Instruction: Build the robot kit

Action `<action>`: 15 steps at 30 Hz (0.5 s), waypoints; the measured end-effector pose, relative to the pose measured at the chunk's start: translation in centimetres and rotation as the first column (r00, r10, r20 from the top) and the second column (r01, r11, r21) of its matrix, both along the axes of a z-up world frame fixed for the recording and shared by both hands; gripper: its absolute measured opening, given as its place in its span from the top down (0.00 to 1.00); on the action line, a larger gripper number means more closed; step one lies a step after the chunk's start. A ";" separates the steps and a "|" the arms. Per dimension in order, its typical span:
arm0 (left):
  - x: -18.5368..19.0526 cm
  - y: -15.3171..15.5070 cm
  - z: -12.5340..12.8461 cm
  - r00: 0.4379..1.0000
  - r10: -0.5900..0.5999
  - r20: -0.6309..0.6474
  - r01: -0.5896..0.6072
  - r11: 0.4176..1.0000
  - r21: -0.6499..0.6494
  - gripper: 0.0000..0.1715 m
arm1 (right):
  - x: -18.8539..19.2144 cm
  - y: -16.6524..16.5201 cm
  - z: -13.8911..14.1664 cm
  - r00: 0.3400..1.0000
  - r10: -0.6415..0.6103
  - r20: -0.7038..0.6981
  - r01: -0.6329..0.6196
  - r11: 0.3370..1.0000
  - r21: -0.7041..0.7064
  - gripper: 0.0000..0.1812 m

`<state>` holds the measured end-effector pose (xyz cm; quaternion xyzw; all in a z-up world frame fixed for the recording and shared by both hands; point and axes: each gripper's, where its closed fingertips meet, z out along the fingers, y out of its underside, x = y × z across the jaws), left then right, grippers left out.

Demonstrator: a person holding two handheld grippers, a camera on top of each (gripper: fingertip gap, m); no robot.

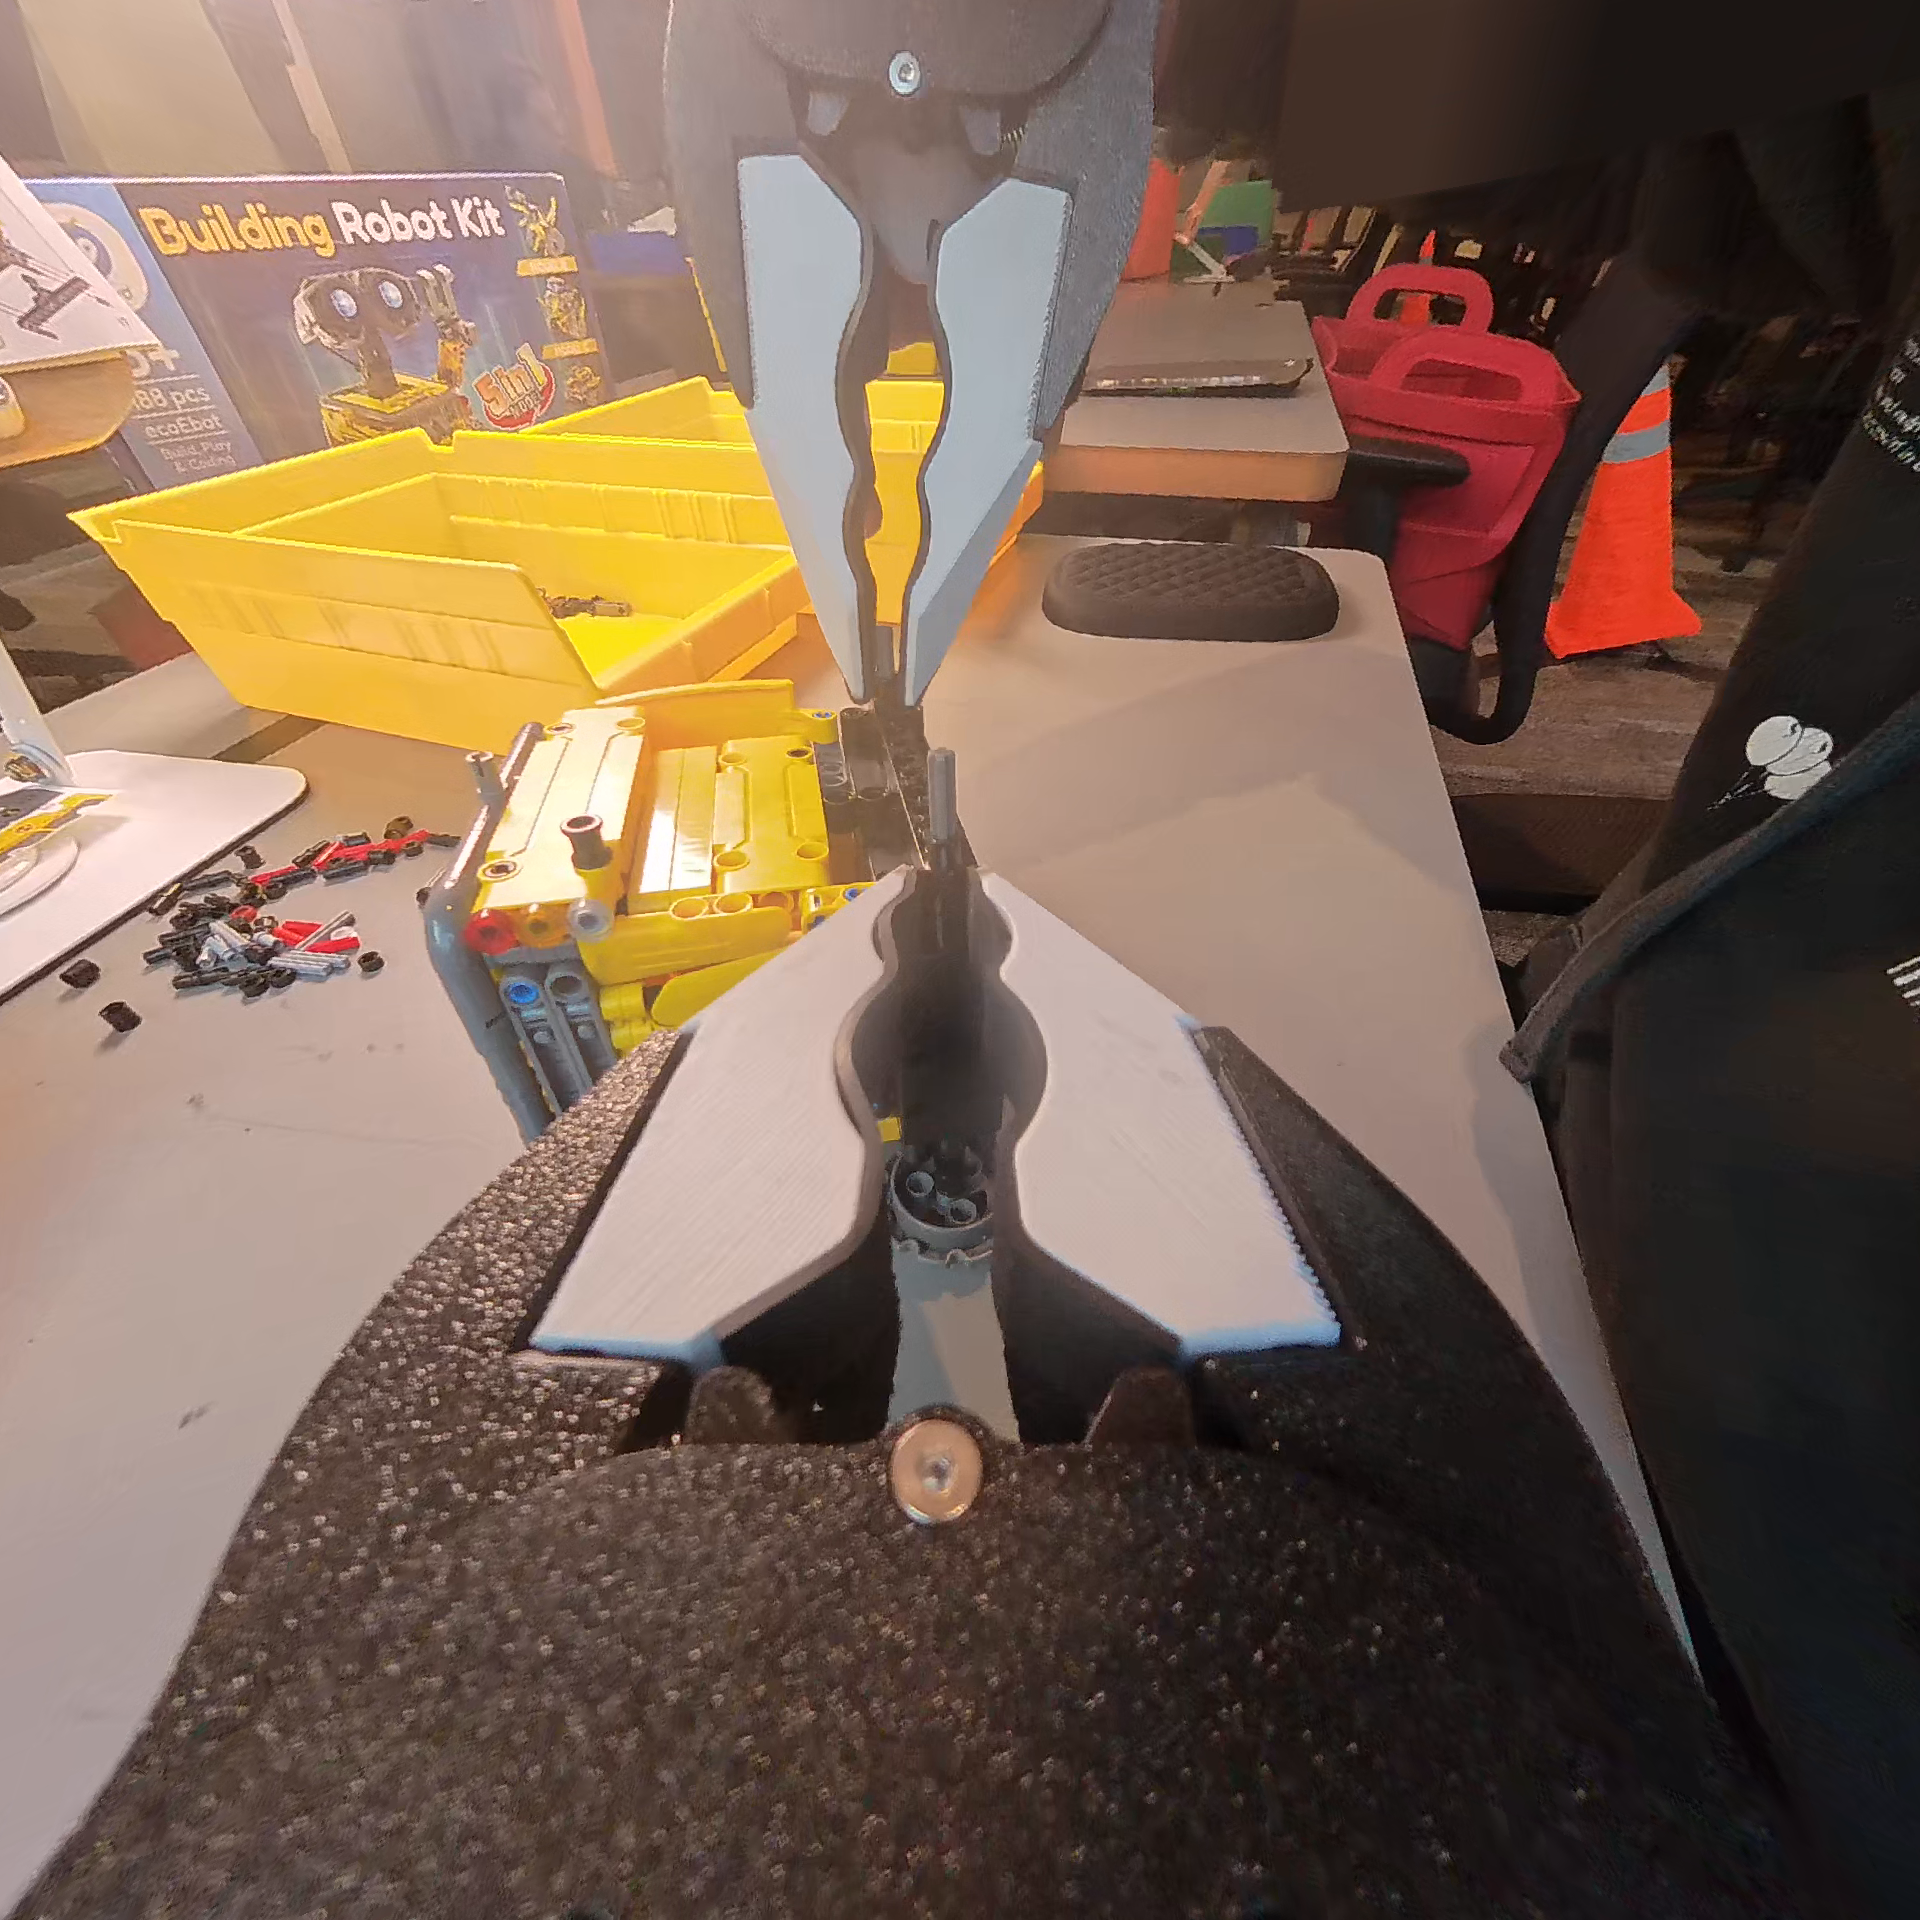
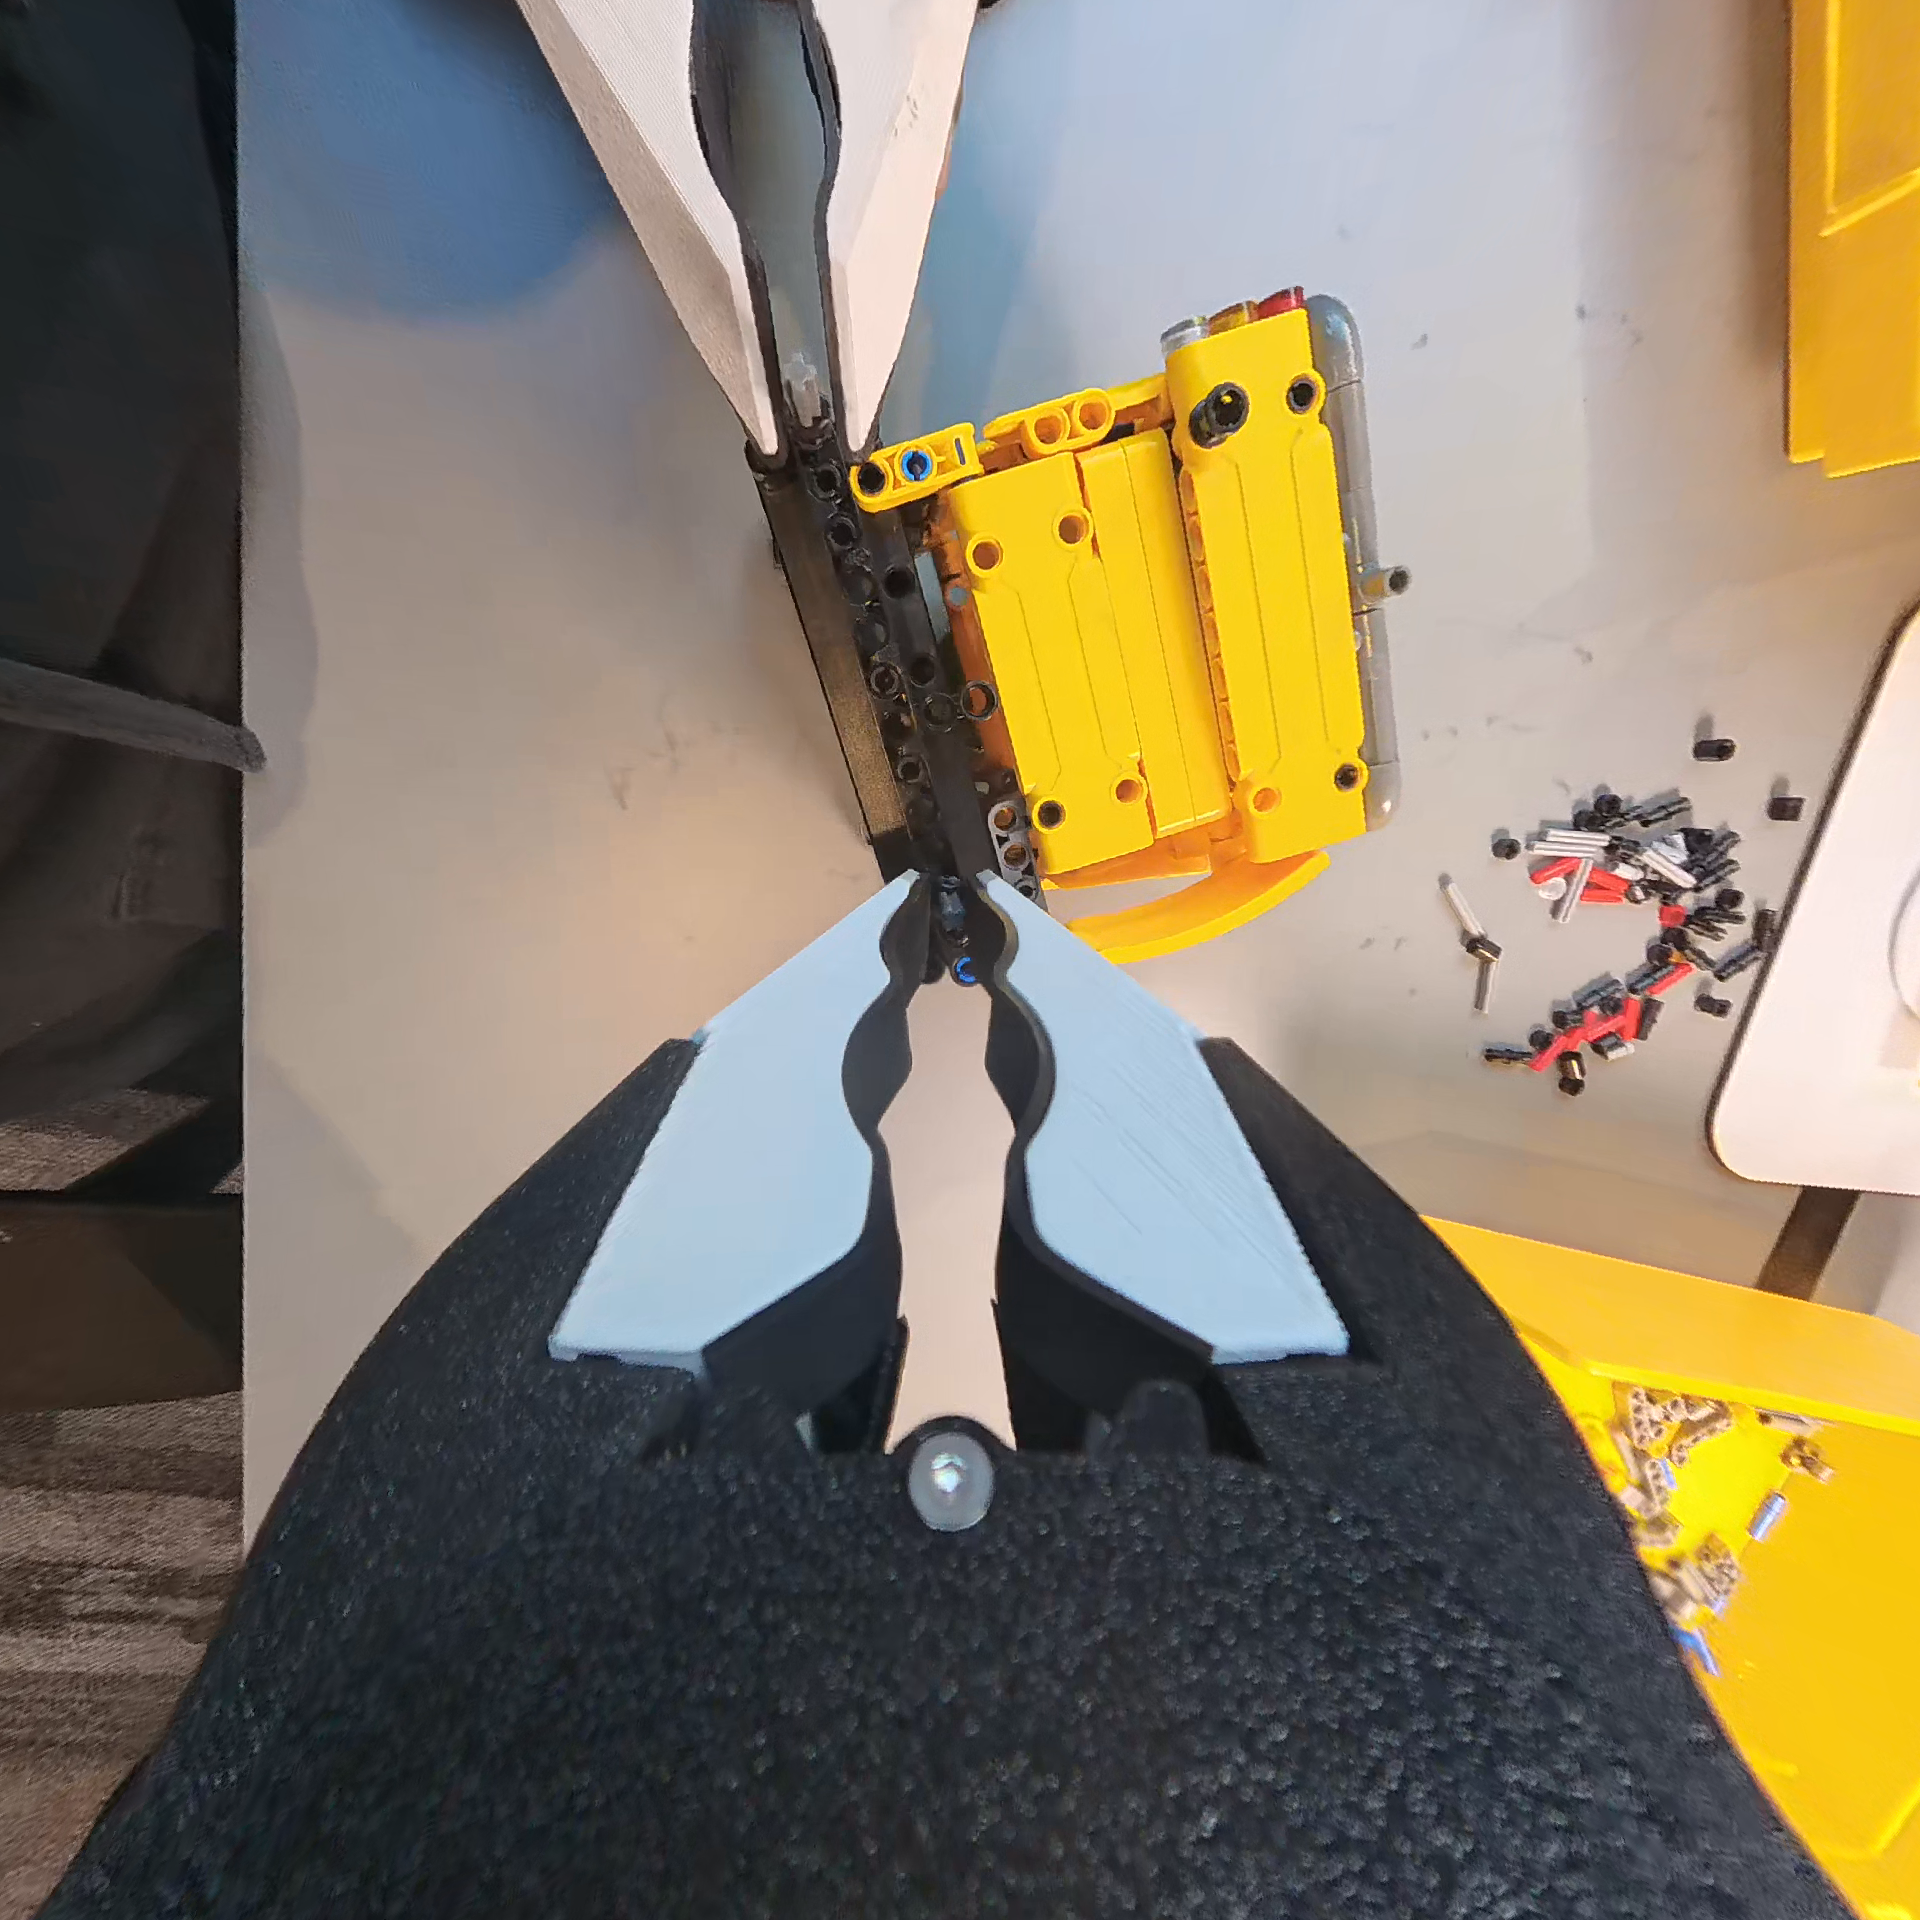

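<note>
In the right wrist view, the black beam frame (image 2: 883, 665) runs from upper centre to centre, yellow model (image 2: 1143, 644) at its right. Left gripper (image 2: 805, 442) pinches its upper end, right gripper (image 2: 951, 904) its lower end, both nearly closed.

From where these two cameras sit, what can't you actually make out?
- Left wrist view: the near end of the yellow brick model is hidden behind the left gripper.
- Right wrist view: what the right gripper pinches on the black beam is too dark to tell.
- Right wrist view: the yellow bin is cut by the edge, its small parts blurred.
</note>
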<state>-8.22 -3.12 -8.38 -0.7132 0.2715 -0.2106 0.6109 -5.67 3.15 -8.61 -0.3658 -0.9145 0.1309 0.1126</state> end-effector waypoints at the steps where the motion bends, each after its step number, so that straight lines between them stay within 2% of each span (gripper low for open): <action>1: -0.1 0.0 0.0 1.000 0.003 -0.002 -0.003 1.000 0.001 0.97 | -0.1 0.0 0.0 1.000 0.013 -0.005 -0.013 1.000 0.002 0.97; 4: -0.1 0.0 0.0 1.000 0.010 -0.008 -0.010 1.000 0.001 0.97 | -0.1 0.0 0.1 0.999 0.025 -0.027 -0.025 0.999 0.020 0.97; 15: 0.1 -0.1 -0.1 1.000 0.015 -0.027 -0.015 1.000 0.000 0.97 | 0.5 0.6 0.9 0.994 -0.028 -0.107 0.015 0.993 -0.117 0.93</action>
